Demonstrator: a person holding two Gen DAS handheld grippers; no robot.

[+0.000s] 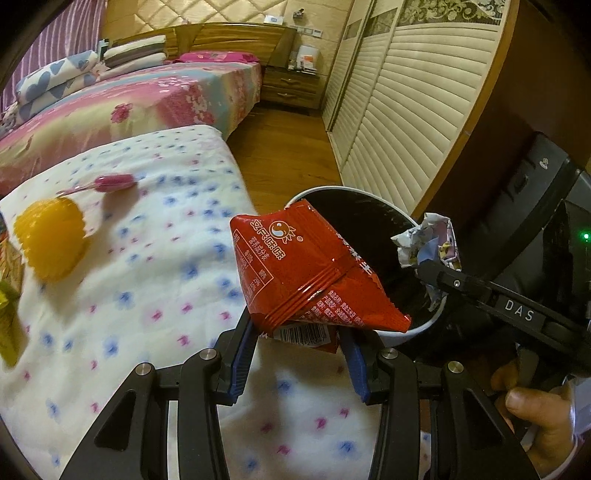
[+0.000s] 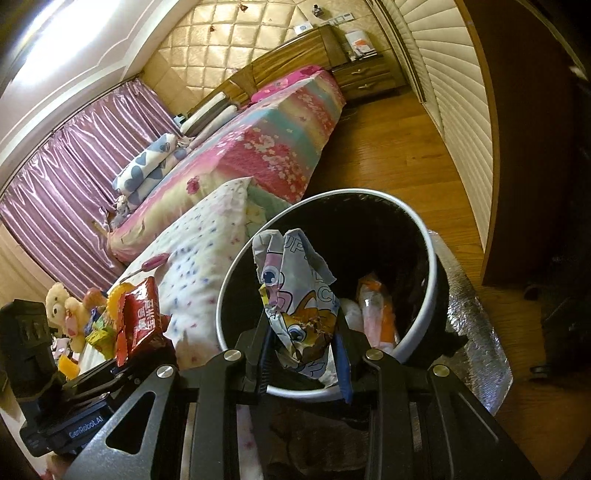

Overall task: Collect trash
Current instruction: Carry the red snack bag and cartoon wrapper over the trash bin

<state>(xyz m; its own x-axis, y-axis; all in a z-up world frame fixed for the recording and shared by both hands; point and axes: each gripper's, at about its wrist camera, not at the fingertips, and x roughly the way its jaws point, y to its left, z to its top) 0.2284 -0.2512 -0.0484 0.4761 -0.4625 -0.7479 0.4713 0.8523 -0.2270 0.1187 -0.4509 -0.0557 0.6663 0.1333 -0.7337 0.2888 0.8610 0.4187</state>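
Your left tool [image 1: 299, 332] pinches the red snack wrapper [image 1: 314, 273] and your right tool [image 2: 304, 354] the crumpled cartoon wrapper [image 2: 299, 306], both right over the bin [image 2: 236, 288] with some trash in already, yellow cup [image 1: 51, 240] left behind on the bed.

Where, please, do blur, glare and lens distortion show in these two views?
Left wrist: the yellow ridged plastic cup is motion-smeared, the slatted wardrobe doors bow from fisheye. Right wrist: the ceiling corner is blown out by glare, and the shiny purple curtain glints.
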